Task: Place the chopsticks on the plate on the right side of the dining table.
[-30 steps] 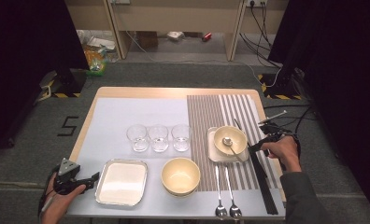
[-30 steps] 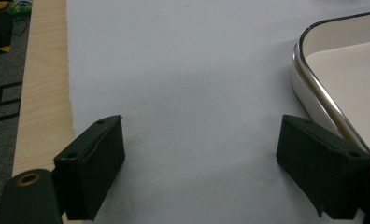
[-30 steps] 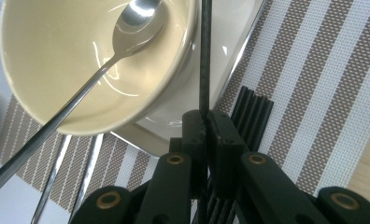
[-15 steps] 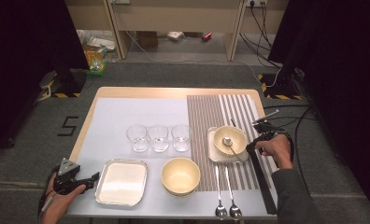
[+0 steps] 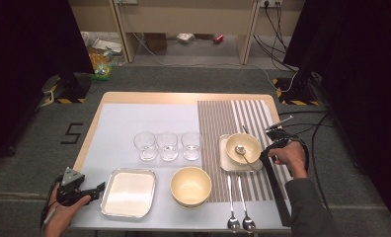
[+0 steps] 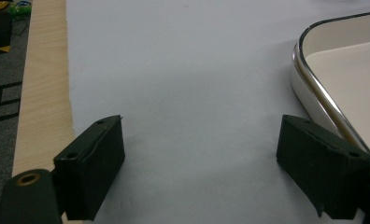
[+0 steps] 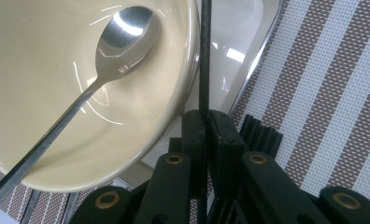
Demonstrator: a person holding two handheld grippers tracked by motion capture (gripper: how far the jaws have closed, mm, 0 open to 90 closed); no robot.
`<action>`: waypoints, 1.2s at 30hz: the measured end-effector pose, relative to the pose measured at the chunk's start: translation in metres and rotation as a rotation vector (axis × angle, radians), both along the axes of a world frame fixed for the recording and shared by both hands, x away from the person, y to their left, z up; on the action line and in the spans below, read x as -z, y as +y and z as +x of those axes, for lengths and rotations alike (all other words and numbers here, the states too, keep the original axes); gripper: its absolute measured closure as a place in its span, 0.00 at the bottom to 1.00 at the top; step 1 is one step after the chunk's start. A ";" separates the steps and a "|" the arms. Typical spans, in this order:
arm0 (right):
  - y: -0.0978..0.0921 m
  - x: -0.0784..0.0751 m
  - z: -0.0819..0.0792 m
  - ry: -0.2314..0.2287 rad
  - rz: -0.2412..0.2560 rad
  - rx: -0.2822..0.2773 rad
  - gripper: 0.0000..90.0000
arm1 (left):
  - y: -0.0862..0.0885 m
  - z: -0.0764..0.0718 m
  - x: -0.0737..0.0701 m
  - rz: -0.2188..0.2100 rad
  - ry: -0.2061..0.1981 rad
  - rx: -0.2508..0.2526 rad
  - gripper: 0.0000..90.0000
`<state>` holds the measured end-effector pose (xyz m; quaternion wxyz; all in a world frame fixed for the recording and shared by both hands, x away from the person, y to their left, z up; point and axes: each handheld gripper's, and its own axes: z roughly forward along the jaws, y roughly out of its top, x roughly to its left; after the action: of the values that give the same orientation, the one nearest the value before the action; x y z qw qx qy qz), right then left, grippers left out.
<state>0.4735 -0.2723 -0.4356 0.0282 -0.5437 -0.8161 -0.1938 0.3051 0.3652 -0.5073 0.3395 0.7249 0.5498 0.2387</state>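
The counter (image 5: 134, 118) holds a striped mat (image 5: 233, 123) on its right side. Near the right edge, a small tray (image 5: 225, 163) sits on the mat, with a bowl (image 7: 43, 116) on it and a spoon (image 7: 122, 32) inside. My right gripper (image 7: 204, 126) is just beside the bowl, jaws pinched tight on a thin black stick (image 7: 205, 51). My left gripper (image 6: 202, 172) is at the front left corner, jaws wide, holding nothing, beside a big tray (image 6: 342, 70).
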 end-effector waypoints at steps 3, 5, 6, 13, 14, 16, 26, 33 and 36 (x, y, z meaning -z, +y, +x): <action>0.001 0.000 0.000 -0.001 -0.001 0.004 0.95 | 0.000 0.000 0.000 0.001 0.005 0.002 0.16; 0.000 0.000 0.000 -0.004 0.005 0.004 0.94 | 0.000 0.000 0.000 0.004 0.006 0.002 0.16; -0.001 0.000 0.000 -0.015 0.006 -0.001 0.94 | 0.000 0.000 0.000 0.003 0.003 0.002 0.16; -0.003 0.000 -0.002 -0.023 0.008 0.000 0.90 | 0.000 0.000 0.000 0.000 0.002 0.002 0.16; -0.003 -0.001 -0.003 -0.021 0.007 0.005 0.89 | 0.000 0.000 0.000 -0.001 0.005 0.003 0.16; -0.005 -0.001 -0.004 -0.035 0.019 -0.001 0.87 | 0.000 0.000 0.000 0.000 0.003 0.002 0.16; -0.014 -0.011 -0.028 -0.112 0.016 -0.092 0.78 | 0.000 0.000 0.000 0.001 0.002 0.001 0.16; -0.024 -0.009 -0.045 -0.160 0.022 -0.115 0.74 | 0.000 0.000 -0.001 0.001 0.006 0.002 0.16; -0.027 -0.010 -0.052 -0.189 0.031 -0.134 0.72 | 0.000 0.000 -0.001 0.002 0.010 0.004 0.16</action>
<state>0.4211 -0.2997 -0.4259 -0.0279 -0.4669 -0.8464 -0.2545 0.3048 0.3655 -0.5065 0.3365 0.7274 0.5499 0.2352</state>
